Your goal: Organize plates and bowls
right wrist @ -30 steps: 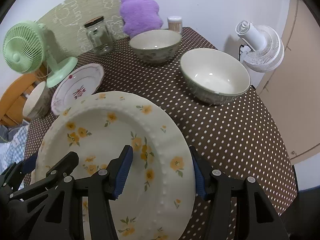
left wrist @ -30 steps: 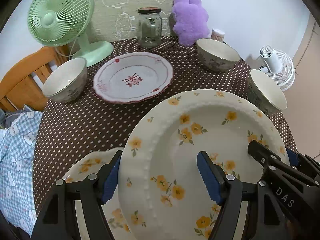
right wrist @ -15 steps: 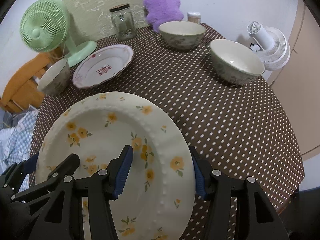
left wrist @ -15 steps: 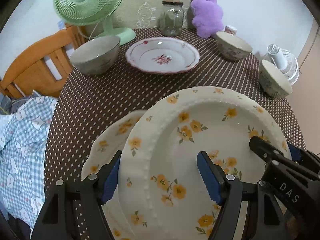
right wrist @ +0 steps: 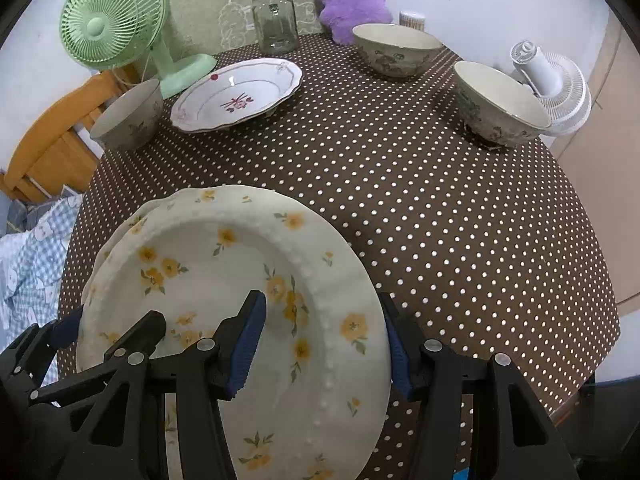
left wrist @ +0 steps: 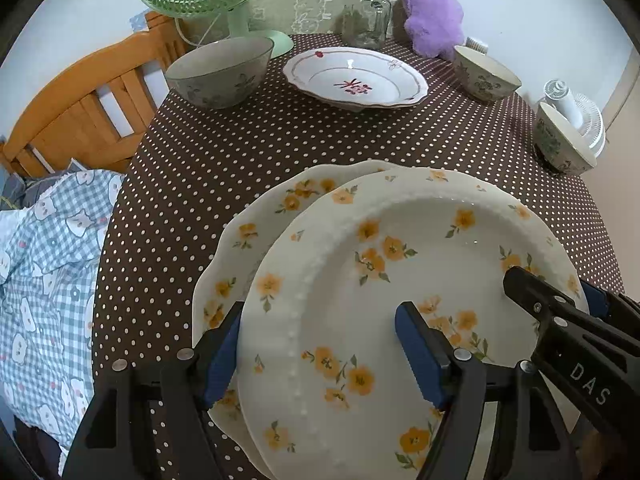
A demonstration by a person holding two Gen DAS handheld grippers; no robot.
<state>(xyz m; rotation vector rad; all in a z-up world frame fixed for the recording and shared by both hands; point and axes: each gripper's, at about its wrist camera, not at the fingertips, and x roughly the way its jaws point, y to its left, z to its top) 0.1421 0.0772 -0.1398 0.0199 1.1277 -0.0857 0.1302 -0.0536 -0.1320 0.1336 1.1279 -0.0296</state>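
Each tool, left (left wrist: 320, 352) and right (right wrist: 324, 340), grips the flowered plate's (left wrist: 400, 240) rim.

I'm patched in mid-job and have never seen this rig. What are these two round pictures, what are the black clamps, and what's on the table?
Each picture comes from a fisheye camera on a hand-held clamp tool, looking along its two fingers. No robot arm: a person holds one in each hand. The left tool and right tool grip opposite edges of one yellow-flowered plate, above a matching plate on the dotted tablecloth. Farther back: a red-flowered dish, three bowls and a green fan.
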